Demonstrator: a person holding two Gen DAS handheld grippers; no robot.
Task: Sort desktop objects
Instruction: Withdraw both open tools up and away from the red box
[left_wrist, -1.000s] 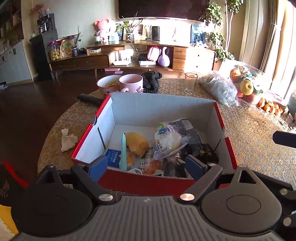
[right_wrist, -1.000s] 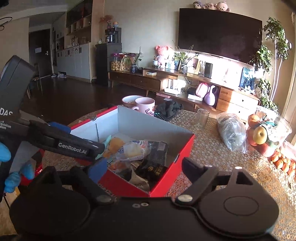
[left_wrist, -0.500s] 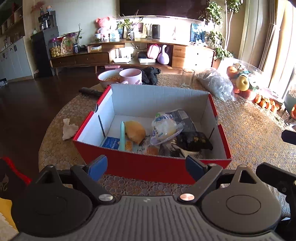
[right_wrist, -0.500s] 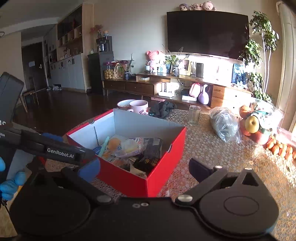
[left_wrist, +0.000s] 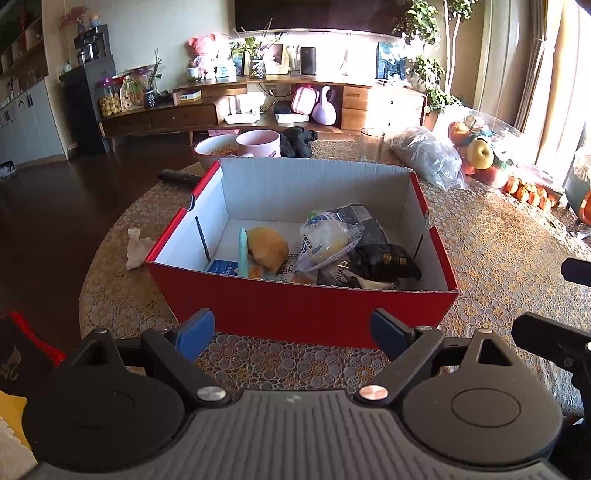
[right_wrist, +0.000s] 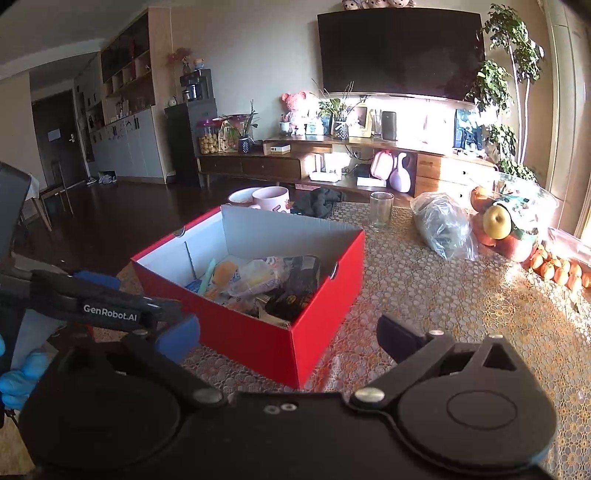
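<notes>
Red cardboard box (left_wrist: 303, 314) sits open-topped on the lace-patterned round table (left_wrist: 498, 258), with a crumpled white tissue (left_wrist: 136, 246) just off its left wall. Inside, from left to right, lie a blue-and-white packet (left_wrist: 222, 266), a pale teal stick-like item (left_wrist: 242, 251), a round golden bun (left_wrist: 267, 247), a clear-wrapped snack with a pale yellow filling (left_wrist: 327, 240) and a black foil packet (left_wrist: 388, 263); what lies beneath these wrappers is hard to make out.

The left gripper (left_wrist: 291, 334) is angled down at the near red wall, its blue pads spread wide with only tablecloth between them, clear of the box. In the right wrist view a blue-gloved hand (right_wrist: 18, 376) shows at the left edge, behind the left tool's black finger. The right gripper (right_wrist: 290, 339) points down at the box's near corner from the right, jaws spread very wide and gripping nothing.

Compared with a second ago, both grippers have drawn back: the left pads then hung over the box's near rim, in front of its contents, and now the whole front wall is visible beyond them. The right jaws have just been opening, with nothing between them, and the right view has levelled out of its earlier tilt. The box contents lie as before.
</notes>
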